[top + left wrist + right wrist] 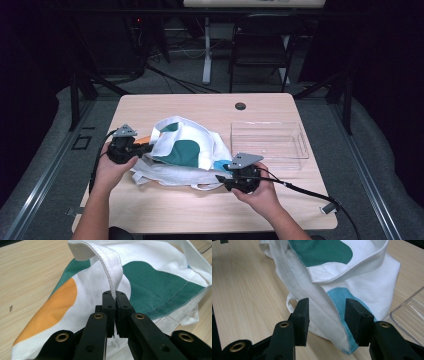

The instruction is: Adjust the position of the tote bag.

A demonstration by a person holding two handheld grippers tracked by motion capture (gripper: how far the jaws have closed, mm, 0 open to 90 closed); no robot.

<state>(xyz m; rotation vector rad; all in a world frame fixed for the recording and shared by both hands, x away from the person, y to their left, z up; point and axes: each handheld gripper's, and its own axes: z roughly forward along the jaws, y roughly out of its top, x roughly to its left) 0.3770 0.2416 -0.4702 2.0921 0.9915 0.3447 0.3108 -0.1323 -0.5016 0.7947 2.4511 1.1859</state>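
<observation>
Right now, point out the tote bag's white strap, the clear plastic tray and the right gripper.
white strap (110, 265), left gripper view, on the loop above the shut jaws.
clear plastic tray (300, 150), high view, on its right wall.
right gripper (327, 315), right gripper view, midway between its fingertips.

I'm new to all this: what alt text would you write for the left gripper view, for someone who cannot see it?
Two black jaws of the left gripper are shut on the white strap of a cloth tote bag. The white bag, with orange and green patches, lies on a light wooden table behind them.
</observation>
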